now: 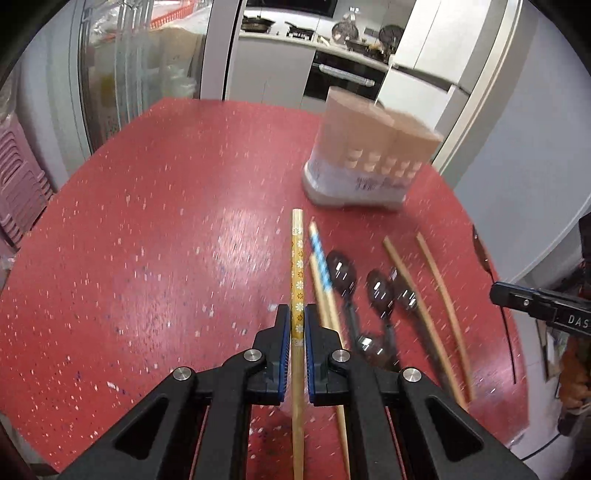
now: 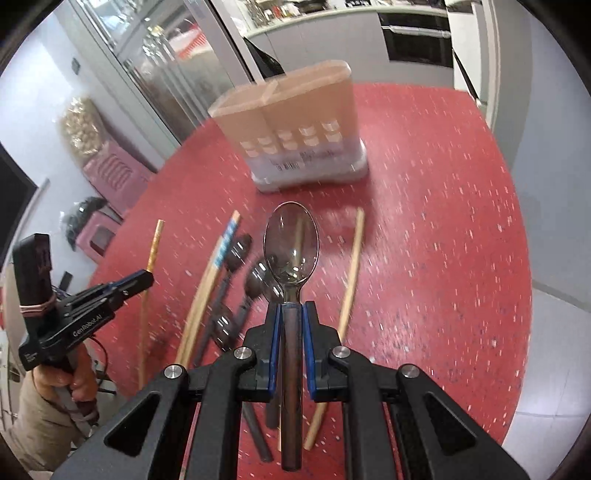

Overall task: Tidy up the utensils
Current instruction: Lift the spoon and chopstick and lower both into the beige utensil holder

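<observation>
My left gripper [image 1: 297, 314] is shut on a yellow flower-patterned chopstick [image 1: 297, 266] and holds it above the red table [image 1: 147, 229]. My right gripper [image 2: 291, 308] is shut on a dark-handled spoon [image 2: 291, 251], bowl pointing forward. The tan utensil holder [image 1: 369, 147] stands at the far right of the table; in the right wrist view the holder [image 2: 295, 125] is straight ahead. On the table lie a blue-striped chopstick [image 1: 320, 258], several dark spoons [image 1: 380, 291] and plain wooden chopsticks [image 1: 439, 291]. The left gripper [image 2: 142, 278] also shows in the right wrist view.
The table's round edge curves close on the right [image 1: 509, 332]. Pink plastic stools [image 1: 18, 177] stand at the left, a glass cabinet [image 1: 122, 74] behind. The kitchen counter with pans [image 1: 295, 29] is far back.
</observation>
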Demonstrator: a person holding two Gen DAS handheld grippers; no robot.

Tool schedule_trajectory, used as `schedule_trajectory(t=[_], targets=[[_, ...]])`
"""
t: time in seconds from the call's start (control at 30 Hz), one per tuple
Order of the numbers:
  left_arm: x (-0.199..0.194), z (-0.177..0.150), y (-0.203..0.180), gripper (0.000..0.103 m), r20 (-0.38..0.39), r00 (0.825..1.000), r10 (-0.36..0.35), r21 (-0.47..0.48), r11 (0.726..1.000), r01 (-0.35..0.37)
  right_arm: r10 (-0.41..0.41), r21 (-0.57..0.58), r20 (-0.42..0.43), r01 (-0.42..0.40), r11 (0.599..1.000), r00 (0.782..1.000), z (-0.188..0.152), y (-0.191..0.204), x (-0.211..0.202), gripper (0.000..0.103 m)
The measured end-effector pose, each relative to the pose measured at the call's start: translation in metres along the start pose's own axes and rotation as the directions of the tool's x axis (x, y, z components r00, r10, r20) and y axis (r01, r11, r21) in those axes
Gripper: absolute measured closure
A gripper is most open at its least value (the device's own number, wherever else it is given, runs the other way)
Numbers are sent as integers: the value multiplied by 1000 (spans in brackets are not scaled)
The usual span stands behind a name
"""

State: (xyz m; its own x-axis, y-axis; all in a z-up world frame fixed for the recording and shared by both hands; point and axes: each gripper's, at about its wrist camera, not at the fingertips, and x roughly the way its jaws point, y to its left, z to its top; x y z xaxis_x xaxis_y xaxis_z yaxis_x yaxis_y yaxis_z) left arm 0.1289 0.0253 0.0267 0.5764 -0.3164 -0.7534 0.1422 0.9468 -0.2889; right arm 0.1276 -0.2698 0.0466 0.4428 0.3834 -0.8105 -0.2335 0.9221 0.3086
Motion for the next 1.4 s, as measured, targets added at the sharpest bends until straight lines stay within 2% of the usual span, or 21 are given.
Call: schedule_trajectory(t=[0.2, 0.37, 0.53, 0.7, 0.87, 1.0, 1.13, 1.23, 1.4], targets=[[-31, 41, -13, 70, 92, 995, -29, 23, 999, 27, 54, -7, 62, -54, 999, 997, 32, 6, -21, 90], [-51, 78, -27, 70, 165, 985, -45, 52, 998, 37, 67, -28, 100, -65, 998, 993, 60, 8, -32, 90], [-70, 127, -44, 70, 241, 967, -87, 72, 995, 72, 75, -51, 158, -68, 996, 985, 96, 12, -46, 90], [-77, 171, -58, 70, 317, 944, -90, 108, 992, 59, 67, -81, 232, -50, 995, 970, 139, 20, -54, 90], [-63, 210, -66, 70, 360, 930, -73, 118, 993, 33, 50, -90, 318, -22, 996, 947, 176, 24, -50, 90], [-40, 236, -64, 70, 365, 929, -63, 101, 994, 28, 40, -86, 380, -7, 996, 924, 201, 22, -36, 90], [-14, 246, -62, 70, 353, 934, -58, 85, 996, 29, 17, -87, 427, 22, 996, 904, 220, 18, -15, 90], [2, 254, -63, 70, 347, 936, -64, 74, 996, 40, 2, -102, 444, 48, 994, 896, 228, 21, 3, 90], [17, 264, -64, 70, 334, 940, -73, 74, 996, 51, -4, -135, 442, 71, 988, 897, 227, 26, 30, 90]])
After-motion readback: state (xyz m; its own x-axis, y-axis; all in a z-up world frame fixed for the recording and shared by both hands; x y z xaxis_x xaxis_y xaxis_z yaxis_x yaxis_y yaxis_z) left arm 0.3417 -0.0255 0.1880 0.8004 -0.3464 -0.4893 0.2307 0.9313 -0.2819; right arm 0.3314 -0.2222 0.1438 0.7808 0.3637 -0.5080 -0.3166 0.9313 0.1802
